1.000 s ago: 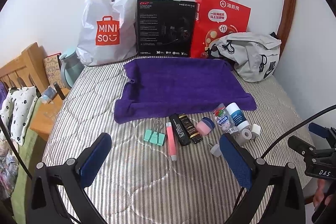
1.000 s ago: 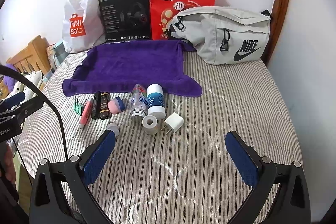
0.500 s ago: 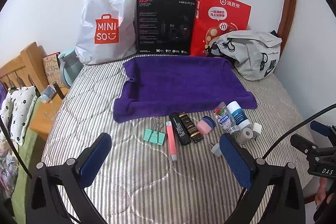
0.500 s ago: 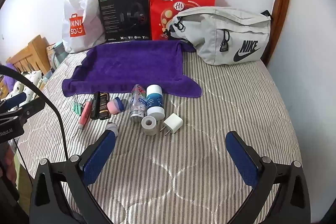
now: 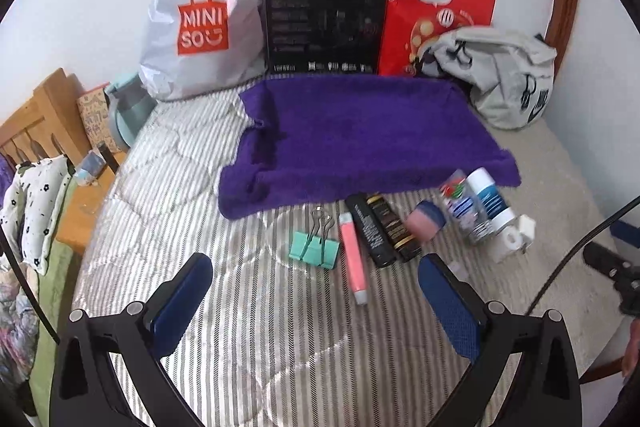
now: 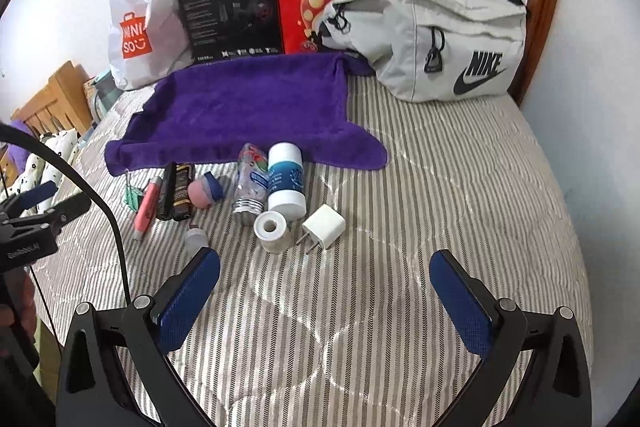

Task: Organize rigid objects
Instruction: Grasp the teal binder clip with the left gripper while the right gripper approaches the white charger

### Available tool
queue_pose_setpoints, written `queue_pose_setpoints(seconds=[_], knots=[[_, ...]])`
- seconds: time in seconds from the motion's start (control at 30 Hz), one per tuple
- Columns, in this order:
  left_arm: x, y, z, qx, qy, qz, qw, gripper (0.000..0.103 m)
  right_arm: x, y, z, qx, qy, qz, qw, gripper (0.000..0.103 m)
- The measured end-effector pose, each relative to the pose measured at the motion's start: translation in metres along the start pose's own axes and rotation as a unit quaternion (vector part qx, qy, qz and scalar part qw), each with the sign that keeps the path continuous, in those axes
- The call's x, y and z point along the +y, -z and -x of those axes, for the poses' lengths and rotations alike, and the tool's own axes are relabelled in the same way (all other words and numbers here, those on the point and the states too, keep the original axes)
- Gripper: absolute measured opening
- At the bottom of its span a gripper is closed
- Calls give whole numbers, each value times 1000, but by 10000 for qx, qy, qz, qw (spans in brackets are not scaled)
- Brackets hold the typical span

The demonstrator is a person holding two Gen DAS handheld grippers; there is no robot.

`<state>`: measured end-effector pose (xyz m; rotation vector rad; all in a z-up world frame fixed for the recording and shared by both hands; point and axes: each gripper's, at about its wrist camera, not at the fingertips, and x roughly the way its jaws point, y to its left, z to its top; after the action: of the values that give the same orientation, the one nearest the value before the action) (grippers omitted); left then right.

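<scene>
- Left gripper (image 5: pixel 316 291): held low above the striped bedspread (image 5: pixel 248 327), pointing toward the wall; blue-padded fingers spread wide, nothing between them.
- Right gripper (image 6: pixel 324 287): same low, forward-pointing pose over bare bedspread; jaws wide apart, empty.
- Purple towel (image 5: pixel 360 135): spread flat across the far half of the bed, nothing lying on it.
- Mint binder clip (image 5: pixel 314 251): on the bedspread just in front of the towel's near edge, leftmost in the row of small items.
- Pink tube (image 5: pixel 354 259): lying lengthwise just right of the clip.
- Two black tubes (image 5: pixel 382 231): side by side, touching, right of the pink tube.
- Pink-and-blue ball (image 6: pixel 205 190): beside the black tubes.
- Clear bottle (image 6: pixel 251 183) and white bottle (image 6: pixel 285 181): both lying down, side by side, far ends at the towel edge.
- White tape roll (image 6: pixel 272 231): in front of the bottles, touching or nearly touching the white charger plug (image 6: pixel 323 227).
- Small white cap (image 6: pixel 195 238): close to the right gripper's left finger.
- Backdrop against the wall: white shopping bag (image 5: pixel 200 15), black box (image 5: pixel 326 15), red paper bag (image 5: pixel 436 11), grey waist bag (image 6: pixel 432 39).
</scene>
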<state>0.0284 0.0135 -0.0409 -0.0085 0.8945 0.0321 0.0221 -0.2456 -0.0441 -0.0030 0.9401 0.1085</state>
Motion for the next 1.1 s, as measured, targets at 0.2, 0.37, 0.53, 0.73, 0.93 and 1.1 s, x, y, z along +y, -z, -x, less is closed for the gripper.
queue_pose_setpoints(seconds=[0.2, 0.37, 0.53, 0.73, 0.93, 1.1], knots=[[10, 8, -44, 254, -100, -145, 9995, 103, -4, 3, -17, 150, -54, -14, 9999, 103], [15, 11, -74, 379, -53, -358, 9986, 102, -6, 4, -34, 365, 50, 17, 9993, 103], [20, 11, -91, 434, 11, -573, 9974, 96, -8, 3, -46, 506, 161, 26, 9986, 103], [19, 9, -101, 417, 456, -767, 9951, 85, -14, 3, -61, 657, 196, -38, 9976, 103], [11, 5, -101, 338, 658, -927, 9929, 63, -31, 1, -68, 635, 49, -356, 9973, 97], [6, 5, -96, 290, 728, -979, 9921, 39, -35, -2, -80, 655, -64, -314, 9973, 85]])
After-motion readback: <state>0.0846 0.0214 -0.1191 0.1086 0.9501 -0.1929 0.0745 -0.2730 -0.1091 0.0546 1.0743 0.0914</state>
